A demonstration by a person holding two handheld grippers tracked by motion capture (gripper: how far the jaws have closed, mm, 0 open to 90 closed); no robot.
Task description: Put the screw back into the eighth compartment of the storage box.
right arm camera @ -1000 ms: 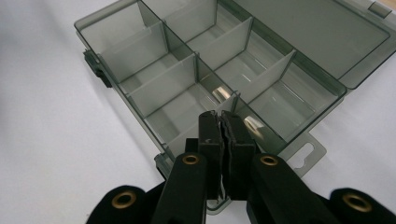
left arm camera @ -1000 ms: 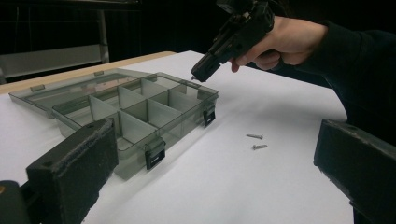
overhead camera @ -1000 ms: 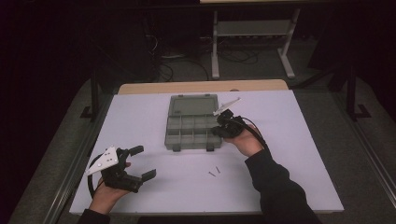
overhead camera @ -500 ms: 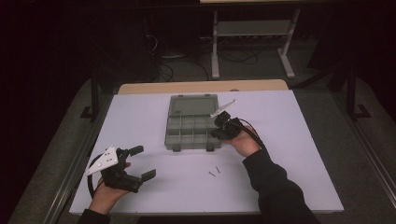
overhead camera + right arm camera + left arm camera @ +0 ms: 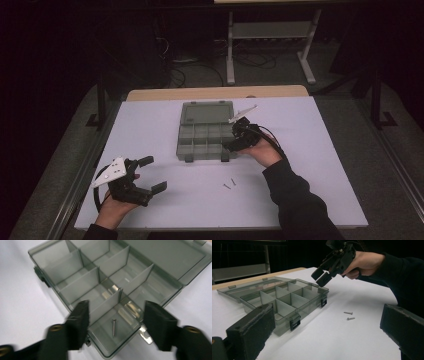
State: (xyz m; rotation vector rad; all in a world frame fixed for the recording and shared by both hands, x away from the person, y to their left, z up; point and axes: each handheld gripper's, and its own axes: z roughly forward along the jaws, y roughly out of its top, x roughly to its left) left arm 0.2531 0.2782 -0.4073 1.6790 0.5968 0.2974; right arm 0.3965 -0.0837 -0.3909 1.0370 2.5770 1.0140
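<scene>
A grey see-through compartment box [image 5: 179, 145] [image 5: 283, 323] lies open mid-table with its lid flat behind it. My right gripper [image 5: 230, 146] [image 5: 320, 278] [image 5: 116, 312] hovers over the box's near right corner. Its jaws have just been opening and stand apart with nothing between the pads. Below them a small screw [image 5: 114, 327] lies loose in the corner compartment. Two more screws [image 5: 229, 184] [image 5: 348, 313] lie on the white table in front of the box. My left gripper [image 5: 154, 174] [image 5: 327, 322] rests open at the near left and holds nothing.
The white tabletop [image 5: 320, 165] has free room to the left and right of the box. A wooden strip [image 5: 215, 93] runs along its far edge. Beyond it stand a dark floor, cables and a metal stand [image 5: 270, 30].
Both hands stay where they were. The right gripper's jaws look a little wider apart over the box's corner than before.
</scene>
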